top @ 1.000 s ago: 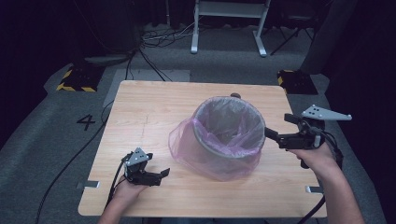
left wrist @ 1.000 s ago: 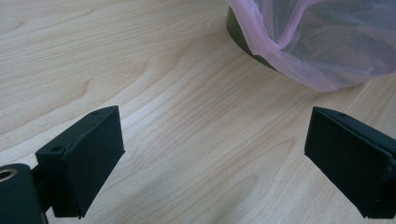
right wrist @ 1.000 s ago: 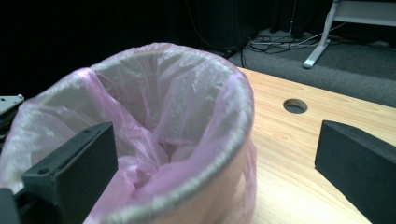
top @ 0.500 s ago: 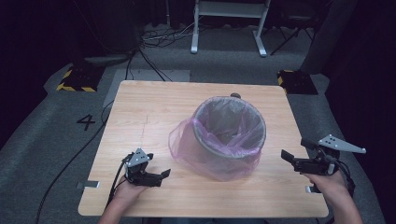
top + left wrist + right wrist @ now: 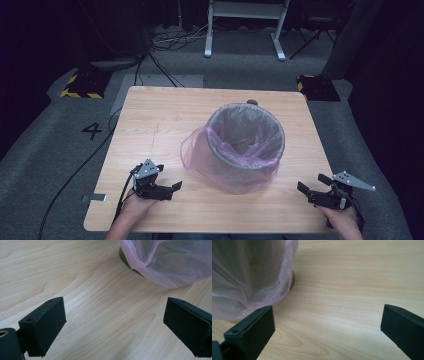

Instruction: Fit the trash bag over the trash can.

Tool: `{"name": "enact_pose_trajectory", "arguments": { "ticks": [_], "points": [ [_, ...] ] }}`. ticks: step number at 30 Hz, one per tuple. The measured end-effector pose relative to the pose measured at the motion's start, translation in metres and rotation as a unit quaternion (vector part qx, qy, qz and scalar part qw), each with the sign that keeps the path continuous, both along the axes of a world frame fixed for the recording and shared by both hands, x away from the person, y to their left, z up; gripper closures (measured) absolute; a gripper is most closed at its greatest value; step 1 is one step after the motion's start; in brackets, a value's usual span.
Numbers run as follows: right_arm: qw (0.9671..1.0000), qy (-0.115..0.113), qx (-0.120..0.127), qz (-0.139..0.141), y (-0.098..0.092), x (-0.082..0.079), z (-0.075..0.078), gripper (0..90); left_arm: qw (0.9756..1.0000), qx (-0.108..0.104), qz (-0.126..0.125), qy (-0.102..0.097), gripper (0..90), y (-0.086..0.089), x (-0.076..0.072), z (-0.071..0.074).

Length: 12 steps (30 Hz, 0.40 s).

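Counter (image 5: 165, 120) of pale wood fills the middle of the high view, and on it, right of centre, stands a round bin (image 5: 246, 145) lined with a thin pink bag (image 5: 200, 155) that is folded over the rim and billows out to the left. Left claw (image 5: 170, 189) rests low at the near left edge, the hand behind it coming up from the bottom, jaws spread wide and aimed right toward the bag, which lies near but apart from them. Right claw (image 5: 309, 191) sits at the near right corner, held level and pointing left at the bin, jaws likewise wide apart and gripping nothing. Between its jaws in the right gripper view lies bare wood, the bag (image 5: 249, 277) hanging at the left.
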State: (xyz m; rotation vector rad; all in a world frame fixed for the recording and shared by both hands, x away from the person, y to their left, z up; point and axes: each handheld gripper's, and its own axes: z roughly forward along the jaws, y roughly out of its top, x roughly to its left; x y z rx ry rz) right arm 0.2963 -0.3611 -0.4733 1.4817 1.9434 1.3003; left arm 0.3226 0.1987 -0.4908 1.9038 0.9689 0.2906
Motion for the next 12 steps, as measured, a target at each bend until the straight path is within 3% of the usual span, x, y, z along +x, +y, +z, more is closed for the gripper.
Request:
{"name": "enact_pose_trajectory", "arguments": {
  "ticks": [6,12],
  "points": [
    [0.9997,0.011,-0.012,-0.02,-0.001,-0.006,-0.021,0.0,1.0,0.008,-0.002,0.004,4.3,-0.002,0.0,-0.002],
    [0.999,0.007,-0.02,-0.039,0.003,-0.011,-0.028,0.0,0.9998,0.014,0.004,0.013,3.5,-0.004,0.002,-0.006]
  ]
}}
